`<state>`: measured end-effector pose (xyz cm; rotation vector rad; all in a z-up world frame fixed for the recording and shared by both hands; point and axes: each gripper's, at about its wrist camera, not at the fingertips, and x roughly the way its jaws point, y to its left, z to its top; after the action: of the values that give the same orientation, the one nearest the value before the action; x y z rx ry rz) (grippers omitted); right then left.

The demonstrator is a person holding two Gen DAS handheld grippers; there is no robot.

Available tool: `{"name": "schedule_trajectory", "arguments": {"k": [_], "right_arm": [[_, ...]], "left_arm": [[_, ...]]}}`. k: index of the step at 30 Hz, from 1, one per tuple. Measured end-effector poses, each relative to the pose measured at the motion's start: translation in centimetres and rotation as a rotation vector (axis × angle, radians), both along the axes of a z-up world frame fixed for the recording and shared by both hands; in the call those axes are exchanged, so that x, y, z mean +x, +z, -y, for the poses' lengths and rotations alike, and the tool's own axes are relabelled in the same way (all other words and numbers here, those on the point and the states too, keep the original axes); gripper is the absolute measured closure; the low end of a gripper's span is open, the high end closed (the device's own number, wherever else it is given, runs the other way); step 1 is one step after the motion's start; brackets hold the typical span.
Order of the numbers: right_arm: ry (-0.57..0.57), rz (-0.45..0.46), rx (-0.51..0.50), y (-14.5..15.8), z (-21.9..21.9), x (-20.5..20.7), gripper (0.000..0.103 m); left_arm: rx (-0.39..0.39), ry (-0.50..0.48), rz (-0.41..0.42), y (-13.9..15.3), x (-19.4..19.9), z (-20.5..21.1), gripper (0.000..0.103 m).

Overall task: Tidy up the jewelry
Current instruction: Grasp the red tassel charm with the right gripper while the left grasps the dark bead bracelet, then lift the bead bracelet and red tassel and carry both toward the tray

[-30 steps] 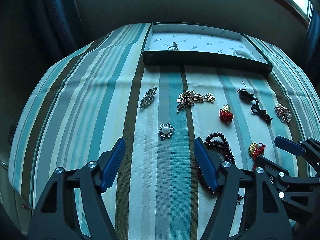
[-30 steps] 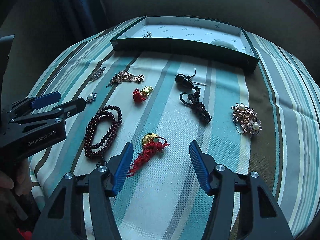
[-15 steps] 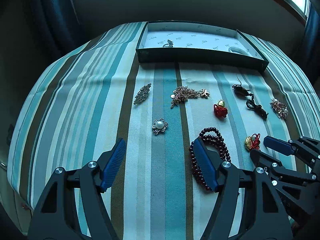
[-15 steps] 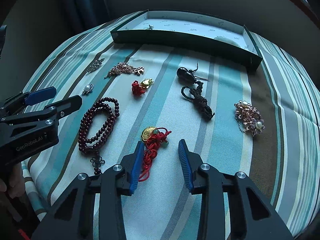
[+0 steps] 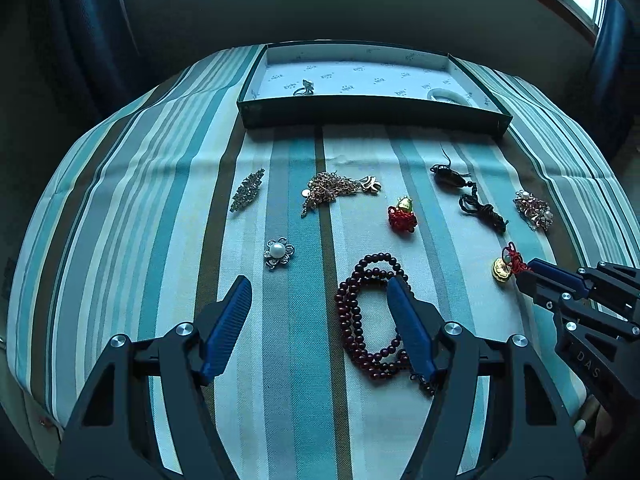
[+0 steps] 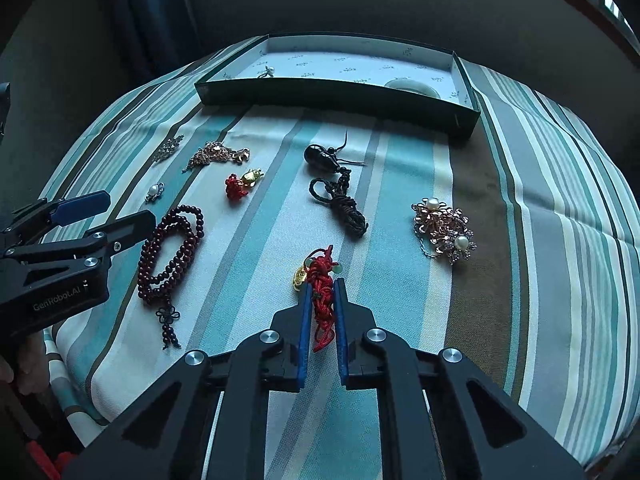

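Observation:
My right gripper point(image 6: 321, 286) is shut on the red cord charm point(image 6: 322, 288) with a gold pendant, on the striped cloth; it also shows in the left wrist view point(image 5: 505, 266). My left gripper point(image 5: 320, 292) is open and empty, its right finger over the dark red bead bracelet point(image 5: 362, 320). A pearl flower brooch point(image 5: 279, 253), a silver leaf brooch point(image 5: 248, 190), a gold chain point(image 5: 332, 189), a small red knot charm point(image 5: 402, 216), a black cord pendant point(image 6: 338, 192) and a rose-gold pearl brooch point(image 6: 444, 230) lie on the cloth. The dark green box point(image 5: 372, 114) at the back holds a ring point(image 5: 304, 88) and a white bangle point(image 5: 448, 96).
The striped cloth point(image 5: 160, 208) covers a rounded table that drops off at the left, right and near edges. Dark curtains hang behind at the left and a window is at the upper right. A hand point(image 6: 24, 364) holds the left gripper.
My right gripper has moved forward over the red cord charm and closed on it. My left gripper stays open and has drifted so the bracelet sits under its right finger.

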<state>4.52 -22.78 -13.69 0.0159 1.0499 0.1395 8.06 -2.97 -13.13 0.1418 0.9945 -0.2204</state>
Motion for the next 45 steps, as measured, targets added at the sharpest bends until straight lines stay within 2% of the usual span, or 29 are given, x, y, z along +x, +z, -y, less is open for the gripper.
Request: {"name": "schedule_trajectory", "arguments": {"k": [8, 14, 16, 17, 19, 22, 26, 36, 45], "right_arm": [[-0.03, 0.009, 0.017, 0.1, 1.4, -0.4, 0.092], [-0.031, 0.008, 0.032, 0.0, 1.6, -0.5, 0.092], [-0.031, 0.007, 0.034, 0.0, 1.7, -0.5, 0.092], [-0.031, 0.007, 0.035, 0.0, 1.6, -0.5, 0.092], [-0.03, 0.006, 0.034, -0.1, 1.6, -0.5, 0.092], [-0.03, 0.006, 0.034, -0.1, 1.6, -0.5, 0.092], [-0.027, 0.005, 0.033, -0.2, 1.5, -0.6, 0.092], [-0.023, 0.019, 0.052, -0.1, 1.5, -0.8, 0.092], [-0.023, 0.073, 0.072, 1.5, 1.5, -0.9, 0.093]], "left_arm": [[0.001, -0.05, -0.038, -1.0, -0.3, 2.2, 0.032], [0.021, -0.047, -0.076, -2.4, -0.1, 2.5, 0.033], [0.024, -0.047, -0.083, -2.6, -0.1, 2.5, 0.037], [0.022, -0.05, -0.088, -2.7, -0.1, 2.4, 0.044], [0.013, -0.056, -0.086, -2.7, -0.1, 2.4, 0.047], [0.007, -0.079, -0.08, -2.6, -0.3, 2.6, 0.059], [-0.011, -0.12, -0.073, -2.5, -0.6, 2.7, 0.082], [-0.027, -0.115, -0.059, -2.2, -0.6, 2.1, 0.092], [-0.043, -0.098, -0.027, -0.7, -0.5, 1.4, 0.093]]}}
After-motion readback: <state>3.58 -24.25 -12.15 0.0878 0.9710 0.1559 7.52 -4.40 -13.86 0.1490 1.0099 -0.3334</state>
